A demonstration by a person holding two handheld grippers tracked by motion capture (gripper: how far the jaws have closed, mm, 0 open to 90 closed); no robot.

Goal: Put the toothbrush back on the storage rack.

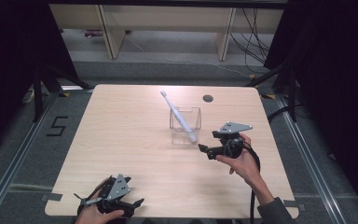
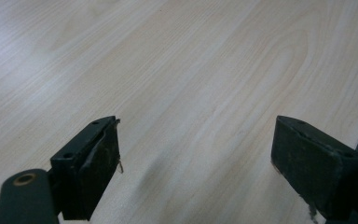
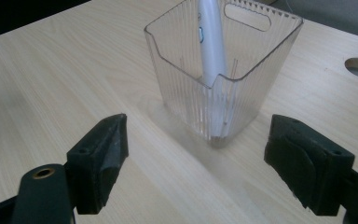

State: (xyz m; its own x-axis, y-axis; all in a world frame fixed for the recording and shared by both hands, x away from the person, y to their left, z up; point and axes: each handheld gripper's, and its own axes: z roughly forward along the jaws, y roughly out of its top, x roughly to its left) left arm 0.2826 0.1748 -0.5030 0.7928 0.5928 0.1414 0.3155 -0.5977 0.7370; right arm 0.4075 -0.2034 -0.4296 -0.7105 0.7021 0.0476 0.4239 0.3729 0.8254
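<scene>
At the near left corner of the table [image 1: 121,140], the left gripper [image 1: 135,203] rests low in the person's hand, its jaws spread wide over bare wood with nothing between them, well apart from the work. Toward the middle of the table, slightly right, stands a clear ribbed plastic cup [image 1: 185,126], upright, with a white toothbrush [image 1: 179,115] in it. The toothbrush leans rather than stands: its handle end sits down in the near right corner of the cup, and its long axis runs up and away to the left, so the brush head pokes out above the far left rim and points toward the far side of the table. Just right of the cup, the right gripper [image 1: 202,148] hovers near its base, jaws open and empty, aimed at the cup; in the right gripper view the cup [image 3: 223,79] sits ahead of the jaws with the toothbrush [image 3: 212,42] shaft rising inside. The step in hand looks like an approach by the right gripper toward the cup or the toothbrush. A next move would probably call for lifting and lining the jaws up across the slanted shaft, or squaring them to the cup walls, before closing.
</scene>
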